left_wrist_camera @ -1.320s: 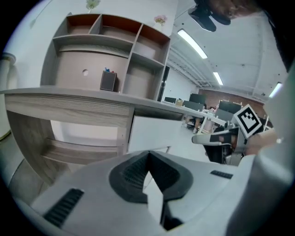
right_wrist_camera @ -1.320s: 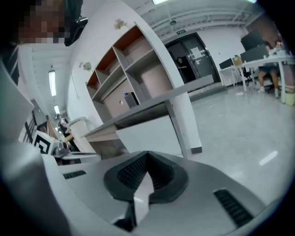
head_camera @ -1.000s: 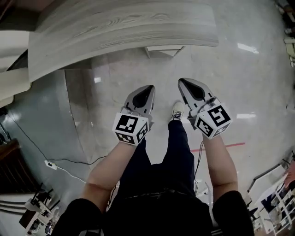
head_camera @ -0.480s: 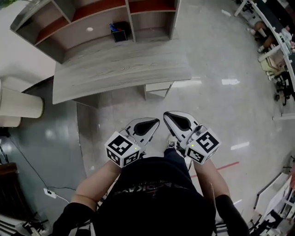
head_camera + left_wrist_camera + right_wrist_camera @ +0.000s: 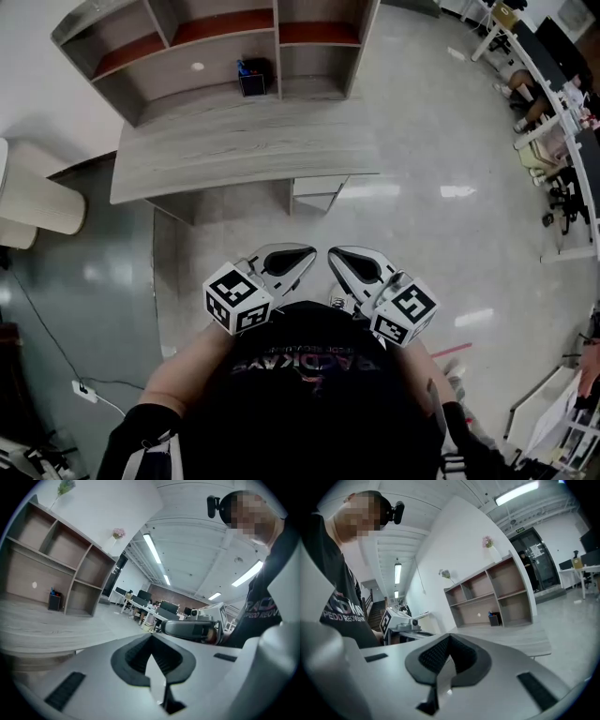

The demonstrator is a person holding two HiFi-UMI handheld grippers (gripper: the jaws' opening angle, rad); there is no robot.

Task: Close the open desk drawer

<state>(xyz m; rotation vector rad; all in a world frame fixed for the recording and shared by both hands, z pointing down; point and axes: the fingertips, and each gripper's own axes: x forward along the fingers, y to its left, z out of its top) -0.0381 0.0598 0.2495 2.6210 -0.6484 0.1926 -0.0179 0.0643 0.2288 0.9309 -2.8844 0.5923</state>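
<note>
A grey wood-grain desk (image 5: 234, 150) with an open shelf unit (image 5: 216, 42) along its back stands ahead of me. Under its right end a white drawer unit (image 5: 317, 189) shows, its front slightly out past the desk edge. Both grippers are raised close to my chest, well short of the desk and touching nothing. My left gripper (image 5: 306, 252) is shut and empty, its jaws meeting at the tip (image 5: 151, 637). Beside it, my right gripper (image 5: 335, 254) is shut and empty too (image 5: 449, 637). The desk top appears in the left gripper view (image 5: 42, 630) and the right gripper view (image 5: 520, 639).
A small dark box (image 5: 251, 78) sits in a shelf compartment. A cream rounded seat (image 5: 37, 202) stands at the left. Office desks and chairs (image 5: 553, 112) line the right. A cable (image 5: 56, 352) and a red tape line (image 5: 452, 349) lie on the glossy floor.
Both grippers have risen from over the floor to chest height and drawn closer together. The head view has lifted, so the whole desk and shelf unit now show.
</note>
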